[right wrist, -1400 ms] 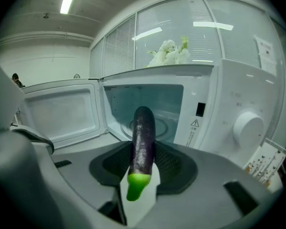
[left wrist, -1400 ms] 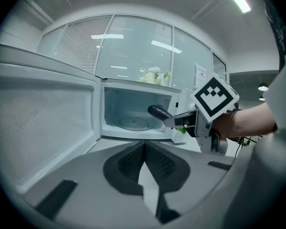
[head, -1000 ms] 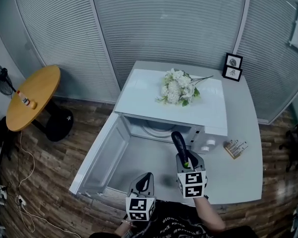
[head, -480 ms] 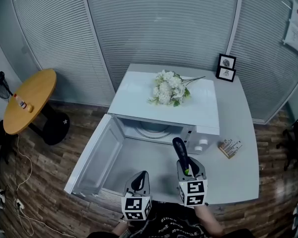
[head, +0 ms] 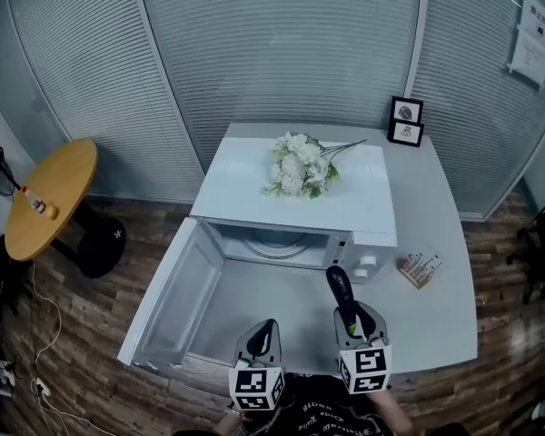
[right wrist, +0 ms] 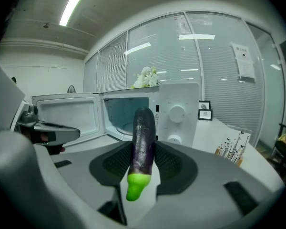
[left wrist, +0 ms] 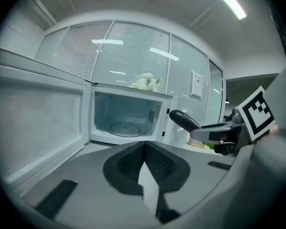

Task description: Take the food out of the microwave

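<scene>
Dark purple toy aubergine (right wrist: 143, 137) with a bright green stem end is sitting clamped between the two black ribbed pads of the right claw (right wrist: 143, 162). Its green end is pointing back toward the camera and its rounded dark tip is sticking out ahead of the jaws. It is hanging outside the oven, above the pale grey surface (head: 436, 271), in front of the white microwave (head: 245, 189) and close to its knob panel. The left claw (left wrist: 144, 156) is hovering beside the right one, its pads pressed together on nothing, aimed at the open cavity. The microwave door (head: 177, 298) is standing swung wide to the left, and the glass turntable (left wrist: 123, 128) is showing inside. A bunch of white flowers (head: 298, 163) is lying on the microwave's top. To the right on the surface, a small printed card box (head: 420, 267) is resting near the oven, and two black-framed pictures (head: 404, 122) are standing at the far edge. A round yellow table (head: 50, 198) is standing well apart on the wooden floor (head: 91, 334).
</scene>
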The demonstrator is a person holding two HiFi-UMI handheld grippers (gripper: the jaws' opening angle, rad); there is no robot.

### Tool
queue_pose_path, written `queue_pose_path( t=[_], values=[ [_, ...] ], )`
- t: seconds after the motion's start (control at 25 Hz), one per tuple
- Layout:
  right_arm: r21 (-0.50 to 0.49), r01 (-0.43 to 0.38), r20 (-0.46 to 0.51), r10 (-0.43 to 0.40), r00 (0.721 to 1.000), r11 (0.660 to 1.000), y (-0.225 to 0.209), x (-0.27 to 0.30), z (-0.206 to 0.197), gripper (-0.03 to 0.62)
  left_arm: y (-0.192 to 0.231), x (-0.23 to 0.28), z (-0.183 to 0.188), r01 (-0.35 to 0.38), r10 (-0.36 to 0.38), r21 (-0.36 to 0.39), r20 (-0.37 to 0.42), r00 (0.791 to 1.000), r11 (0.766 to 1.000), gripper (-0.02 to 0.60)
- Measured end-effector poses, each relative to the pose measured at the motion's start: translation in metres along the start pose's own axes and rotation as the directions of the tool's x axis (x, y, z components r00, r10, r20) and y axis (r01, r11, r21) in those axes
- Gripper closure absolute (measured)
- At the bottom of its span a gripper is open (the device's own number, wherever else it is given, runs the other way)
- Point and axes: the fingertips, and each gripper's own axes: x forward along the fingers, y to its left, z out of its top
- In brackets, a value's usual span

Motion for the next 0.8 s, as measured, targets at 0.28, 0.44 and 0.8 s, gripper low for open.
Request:
queue_pose_path(
  t=[0.28, 0.44, 0.8],
  values=[
    [0.026, 0.008, 0.024, -0.009, 1.0, 1.0, -0.001, -0.01, -0.006, 0.447, -0.008, 0.004, 0.005, 0.027, -0.027, 0.017, 0.021, 0.999, 0.999, 0.574],
    [0.024, 0.005, 0.028, -0.006, 1.0, 1.0, -0.001, -0.014, -0.009, 0.447, -0.009, 0.004, 0.004, 0.018, -0.018, 0.017, 0.021, 1.0, 1.0, 0.574],
    [0.028, -0.003, 0.025, 0.003, 1.0, 1.0, 0.0, -0.014, -0.014, 0.447, -0.011, 0.007, 0.007, 0.011, -0.012, 0.021, 0.028, 1.0, 1.0, 0.574]
  ],
)
